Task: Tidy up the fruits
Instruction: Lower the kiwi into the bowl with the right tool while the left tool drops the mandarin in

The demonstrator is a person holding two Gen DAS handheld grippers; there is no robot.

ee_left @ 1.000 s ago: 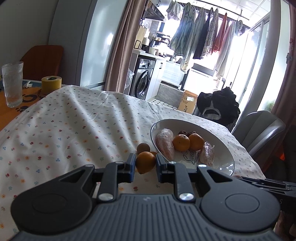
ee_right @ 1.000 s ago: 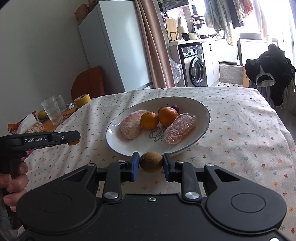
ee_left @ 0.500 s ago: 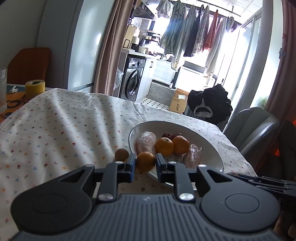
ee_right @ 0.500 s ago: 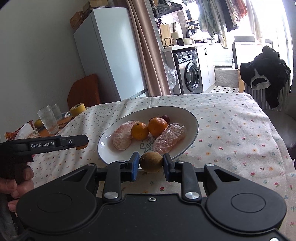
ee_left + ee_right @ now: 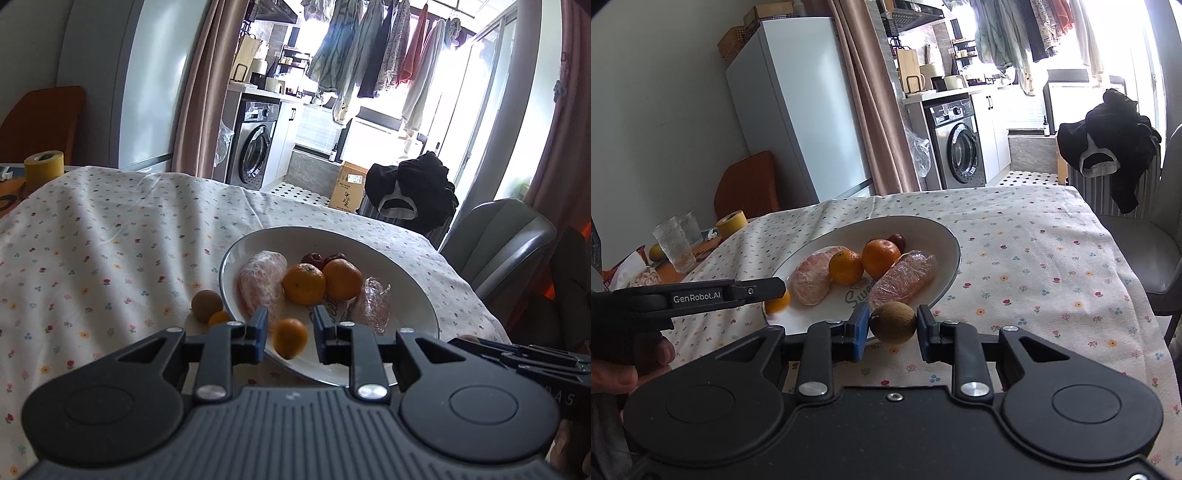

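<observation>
Left gripper (image 5: 289, 334) spread wide around one tangerine (image 5: 290, 338); right gripper (image 5: 892, 326) clamping one kiwi (image 5: 893, 322); plate (image 5: 945, 236) holding two tangerines, two wrapped pomelo segments.

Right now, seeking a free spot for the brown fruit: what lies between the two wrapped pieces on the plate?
An orange and a second orange side by side, both wrist views.

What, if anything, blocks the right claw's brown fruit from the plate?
Nothing visible. The brown fruit in the right claw hangs at the plate's near rim; bare plate shows just left of it. The left claw is off to the side.
</observation>
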